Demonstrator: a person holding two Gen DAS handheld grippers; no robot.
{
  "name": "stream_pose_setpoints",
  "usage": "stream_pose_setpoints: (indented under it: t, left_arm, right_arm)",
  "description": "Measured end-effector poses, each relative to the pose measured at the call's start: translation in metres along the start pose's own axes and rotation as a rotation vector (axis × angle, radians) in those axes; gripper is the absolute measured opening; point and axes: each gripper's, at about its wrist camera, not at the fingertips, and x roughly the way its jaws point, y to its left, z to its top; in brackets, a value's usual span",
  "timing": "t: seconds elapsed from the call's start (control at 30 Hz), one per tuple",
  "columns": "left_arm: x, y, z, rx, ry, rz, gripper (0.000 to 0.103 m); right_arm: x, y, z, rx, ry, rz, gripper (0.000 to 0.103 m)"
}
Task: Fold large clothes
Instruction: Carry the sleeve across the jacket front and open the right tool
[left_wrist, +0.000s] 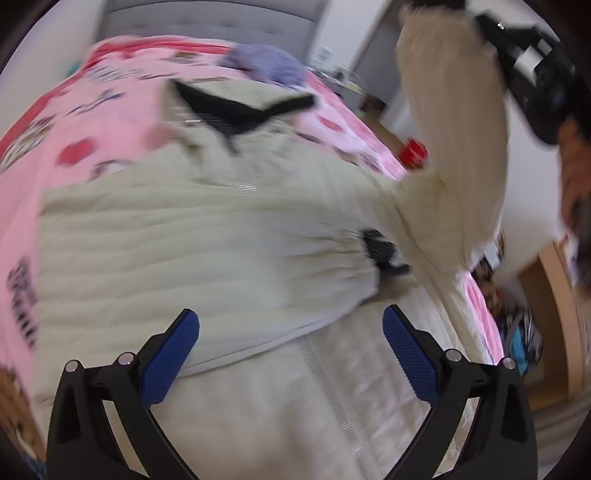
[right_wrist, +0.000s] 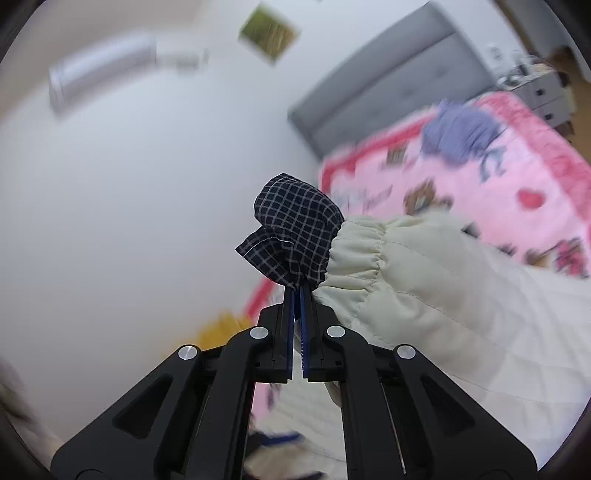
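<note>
A: Where is the cream quilted jacket (left_wrist: 192, 236) seen?

B: It is spread over the pink patterned blanket (left_wrist: 122, 122) on the bed, its dark-lined collar (left_wrist: 236, 110) turned toward the grey headboard (left_wrist: 207, 18). One sleeve (left_wrist: 454, 122) is lifted off the bed near the right edge, and a second dark-lined cuff (left_wrist: 384, 251) is seen lying on the jacket body. The zipper (left_wrist: 332, 384) is seen running toward the foot edge.

A: How is the right hand-held gripper (right_wrist: 297, 295) seen?

B: Its jaws are pressed together on the dark checked lining (right_wrist: 295, 229) that sticks out of the gathered cuff (right_wrist: 358, 254) of the lifted sleeve. The fabric is pinched between the blue pads (right_wrist: 303, 325).

A: And the left hand-held gripper (left_wrist: 291, 328)?

B: It is held above the jacket's lower half with its blue pads (left_wrist: 170, 362) spread wide. Nothing is gripped between them.

A: Is anything else seen on the bed?

B: A purple garment (right_wrist: 458, 133) is seen bunched near the headboard, well apart from the jacket. A small red object (left_wrist: 413, 151) is seen by the right edge; what it is cannot be told through the blur.
</note>
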Motion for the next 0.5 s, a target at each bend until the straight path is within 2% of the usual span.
stream_pose_setpoints:
  t: [0.07,0.13,0.23,0.4,0.5]
  left_arm:
    - [-0.015,0.028,-0.006,-0.046,-0.012,0.010,0.098]
    - [-0.032,0.061,-0.015,-0.089,-0.019,0.047,0.098]
    - [-0.051,0.097,-0.027,-0.129,-0.016,0.079,0.098]
    - [-0.079,0.142,-0.046,-0.172,-0.005,0.122,0.098]
    - [-0.090,0.159,-0.052,-0.188,0.004,0.148,0.098]
  right_arm:
    - [0.053,0.005,-0.032,0.014,0.105,-0.007,0.003]
    - [0.094,0.014,-0.063,0.032,0.187,0.026,0.003]
    - [0.142,0.041,-0.098,-0.109,0.309,0.000,0.003]
    - [0.188,0.075,-0.141,-0.237,0.456,-0.042,0.003]
    - [0.204,0.066,-0.151,-0.249,0.503,-0.070,0.003]
